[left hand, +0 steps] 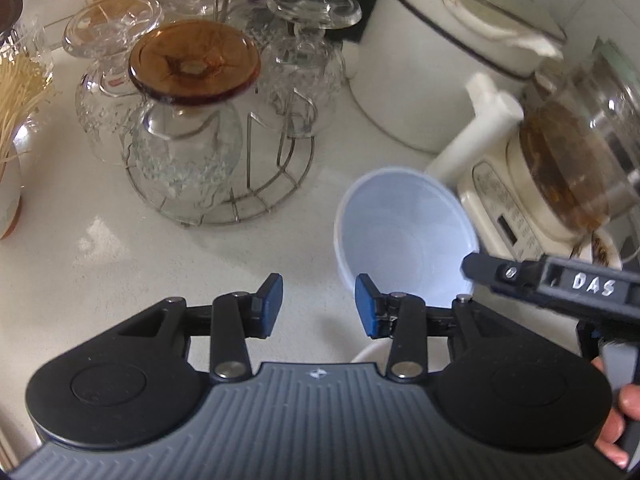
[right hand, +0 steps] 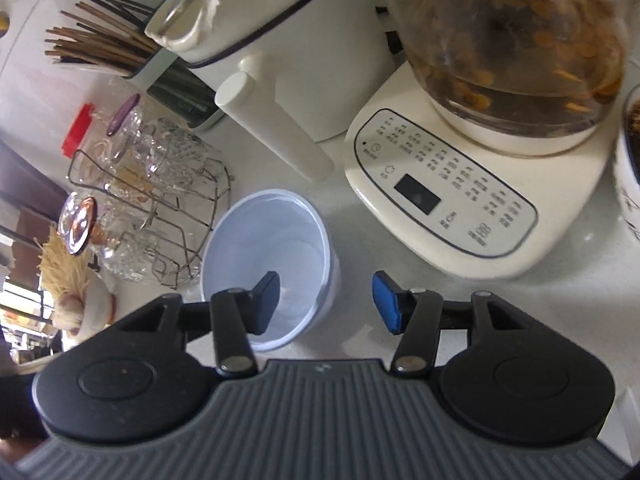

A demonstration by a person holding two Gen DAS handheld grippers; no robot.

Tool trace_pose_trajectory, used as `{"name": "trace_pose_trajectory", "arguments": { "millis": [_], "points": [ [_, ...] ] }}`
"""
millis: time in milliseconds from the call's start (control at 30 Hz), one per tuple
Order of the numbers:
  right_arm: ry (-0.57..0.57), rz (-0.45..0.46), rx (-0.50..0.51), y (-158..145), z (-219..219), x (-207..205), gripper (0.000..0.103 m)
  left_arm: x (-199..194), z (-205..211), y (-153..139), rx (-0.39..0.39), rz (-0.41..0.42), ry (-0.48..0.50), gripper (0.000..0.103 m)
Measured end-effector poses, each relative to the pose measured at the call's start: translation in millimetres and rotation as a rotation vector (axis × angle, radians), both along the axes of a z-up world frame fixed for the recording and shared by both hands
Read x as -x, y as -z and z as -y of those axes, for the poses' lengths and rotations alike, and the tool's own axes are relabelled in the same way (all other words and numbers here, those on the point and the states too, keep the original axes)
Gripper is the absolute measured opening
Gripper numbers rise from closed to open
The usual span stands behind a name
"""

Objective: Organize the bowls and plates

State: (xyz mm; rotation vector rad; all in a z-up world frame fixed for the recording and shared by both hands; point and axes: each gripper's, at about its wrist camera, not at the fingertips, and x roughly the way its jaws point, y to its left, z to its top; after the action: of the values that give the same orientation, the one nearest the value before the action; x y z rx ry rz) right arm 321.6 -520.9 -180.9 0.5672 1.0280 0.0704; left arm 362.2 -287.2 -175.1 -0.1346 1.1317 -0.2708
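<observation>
I hold the right hand-held gripper spread astride the white bowl's rim; the bowl sits on the counter. The left hand-held gripper is spread, empty.

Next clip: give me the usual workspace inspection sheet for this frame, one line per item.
Surface: white speckled counter, crowded along the back.
Job's things: one pale blue bowl, empty, tilted on the counter; no plates seen.
Clutter: wire rack of upturned glass goblets, amber-footed goblet, white canister, glass kettle of brown infusion on its cream base, chopstick holder.
Grippers: left claw open, empty, beside the bowl; right claw open, one finger inside the bowl, the other outside its rim, not closed on it.
Cables: nothing seen.
Surroundings: white tiled wall behind the appliances.
</observation>
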Motion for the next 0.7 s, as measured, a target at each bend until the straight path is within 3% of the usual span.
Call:
{"name": "trace_pose_trajectory", "arguments": {
  "millis": [200, 300, 467, 700],
  "points": [
    [-0.021, -0.017, 0.000, 9, 0, -14, 0.029, -11, 5, 4, 0.003, -0.008, -0.004, 0.044],
    [-0.031, -0.024, -0.002, 15, 0, -18, 0.020, -14, 10, 8, 0.006, -0.016, -0.004, 0.035],
    [-0.042, -0.025, -0.029, 19, 3, -23, 0.012, -13, 14, 11, 0.033, -0.006, -0.003, 0.013],
    [-0.077, -0.008, -0.014, 16, -3, -28, 0.010, -8, 14, 4, 0.033, 0.028, -0.013, 0.012]
  ]
}}
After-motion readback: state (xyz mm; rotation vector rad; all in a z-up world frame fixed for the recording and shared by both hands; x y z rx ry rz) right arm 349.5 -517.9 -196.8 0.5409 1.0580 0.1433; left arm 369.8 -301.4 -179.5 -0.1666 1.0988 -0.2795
